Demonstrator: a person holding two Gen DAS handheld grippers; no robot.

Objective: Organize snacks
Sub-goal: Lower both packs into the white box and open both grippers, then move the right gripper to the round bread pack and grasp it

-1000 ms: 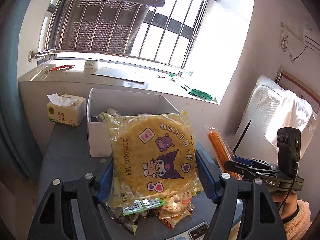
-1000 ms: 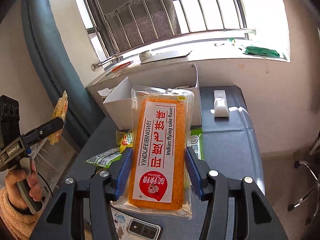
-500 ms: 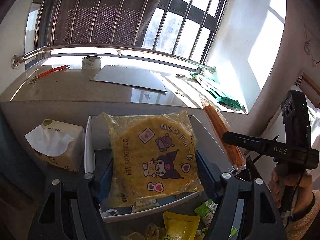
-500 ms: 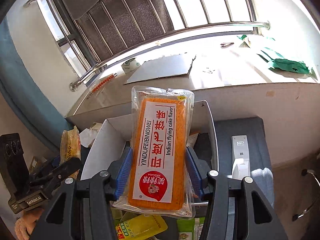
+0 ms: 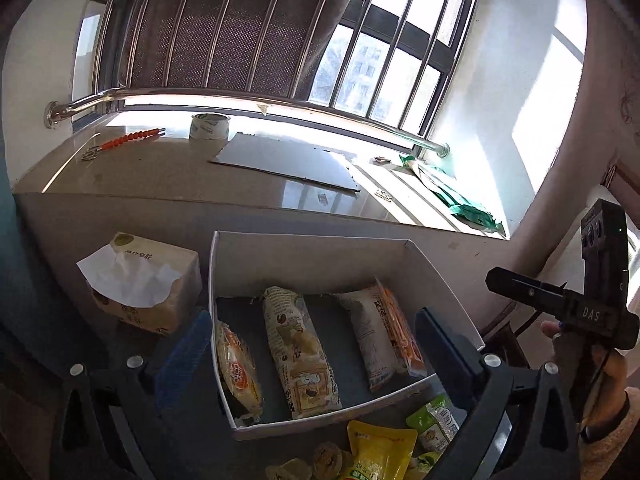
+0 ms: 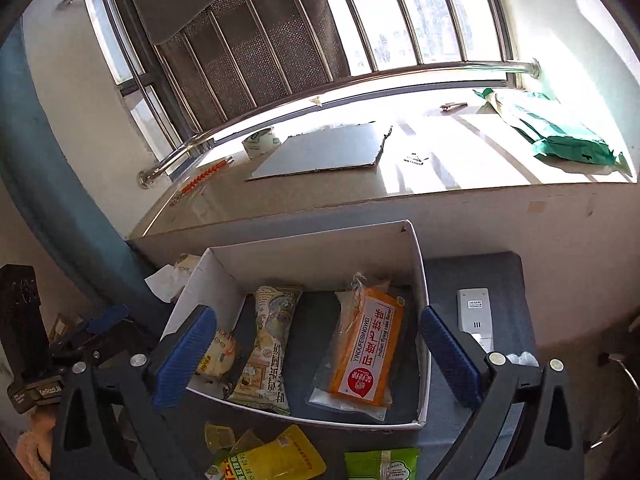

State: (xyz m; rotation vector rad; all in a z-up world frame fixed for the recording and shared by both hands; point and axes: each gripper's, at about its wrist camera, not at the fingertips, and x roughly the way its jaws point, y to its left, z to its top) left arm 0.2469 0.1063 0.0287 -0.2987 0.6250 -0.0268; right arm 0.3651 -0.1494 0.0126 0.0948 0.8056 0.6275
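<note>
A white cardboard box (image 5: 312,256) (image 6: 316,248) stands on the dark table under the windowsill. Inside it lie the orange flying-cake packet (image 6: 366,344) (image 5: 396,332), a cream printed packet (image 5: 298,356) (image 6: 266,352) and the round yellow cake packet (image 5: 238,372) (image 6: 216,356) at the left end. My left gripper (image 5: 316,344) is open and empty above the box. My right gripper (image 6: 318,350) is open and empty above the box too. Loose snacks lie in front of the box: a yellow pouch (image 5: 378,452) (image 6: 276,460) and a green packet (image 5: 436,424) (image 6: 382,464).
A tissue box (image 5: 140,284) stands left of the white box. A white remote (image 6: 474,314) lies on the table to its right. On the windowsill are a tape roll (image 5: 209,125), a cardboard sheet (image 5: 288,160) and a green bag (image 6: 556,132).
Both grippers have opened and let go of their packets, which now lie in the box. Both grippers have moved forward over the box.
</note>
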